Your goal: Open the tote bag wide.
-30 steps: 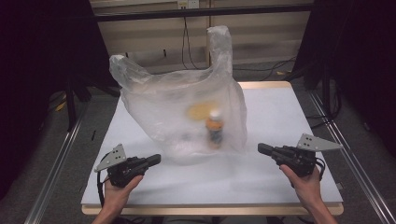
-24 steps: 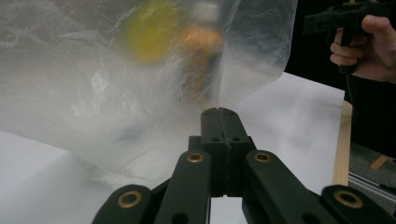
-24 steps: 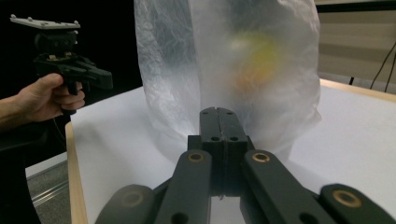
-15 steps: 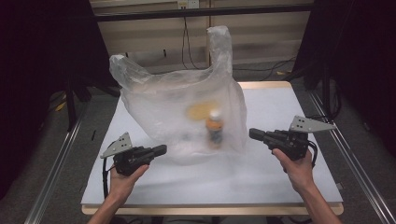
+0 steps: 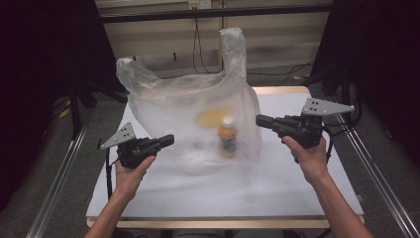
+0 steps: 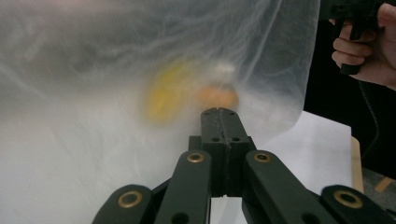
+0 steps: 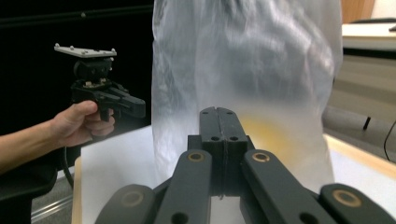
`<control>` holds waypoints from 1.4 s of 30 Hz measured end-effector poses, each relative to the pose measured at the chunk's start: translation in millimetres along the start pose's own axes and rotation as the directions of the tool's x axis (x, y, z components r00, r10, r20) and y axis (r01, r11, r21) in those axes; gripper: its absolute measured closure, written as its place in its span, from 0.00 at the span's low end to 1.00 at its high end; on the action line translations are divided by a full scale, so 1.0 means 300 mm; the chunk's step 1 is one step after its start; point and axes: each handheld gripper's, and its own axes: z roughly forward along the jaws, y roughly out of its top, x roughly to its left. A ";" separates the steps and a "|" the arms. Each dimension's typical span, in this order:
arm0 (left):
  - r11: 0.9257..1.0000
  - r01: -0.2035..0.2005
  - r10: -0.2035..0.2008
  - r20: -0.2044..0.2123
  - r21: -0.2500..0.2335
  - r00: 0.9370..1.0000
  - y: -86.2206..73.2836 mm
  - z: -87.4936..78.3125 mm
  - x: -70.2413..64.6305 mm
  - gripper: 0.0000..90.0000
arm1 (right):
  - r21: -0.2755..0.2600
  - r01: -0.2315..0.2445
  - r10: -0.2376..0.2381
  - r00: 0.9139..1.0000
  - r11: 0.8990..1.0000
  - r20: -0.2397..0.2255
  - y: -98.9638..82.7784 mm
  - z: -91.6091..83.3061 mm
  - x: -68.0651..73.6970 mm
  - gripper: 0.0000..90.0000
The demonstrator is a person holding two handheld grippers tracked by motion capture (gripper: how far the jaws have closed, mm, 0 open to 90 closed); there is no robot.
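A white-covered table [image 5: 297,198] is bearing a clear plastic bag [image 5: 163,106], handles pointing up. Inside, a bottle [image 5: 228,138] is standing upright beside something yellow [image 5: 213,117]. The left gripper [image 5: 170,140] and right gripper [image 5: 259,119] are flanking it, jaws pressed together, holding nothing.

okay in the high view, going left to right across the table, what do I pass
Left tongs → plastic bag, with a bottle standing inside toward its right side → right tongs, held by the person's right hand.
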 end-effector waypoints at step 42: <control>0.999 -0.046 0.046 0.017 -0.014 0.999 0.310 0.200 0.118 1.00 | 0.010 0.030 -0.029 0.998 1.000 -0.052 0.277 0.266 -0.143 1.00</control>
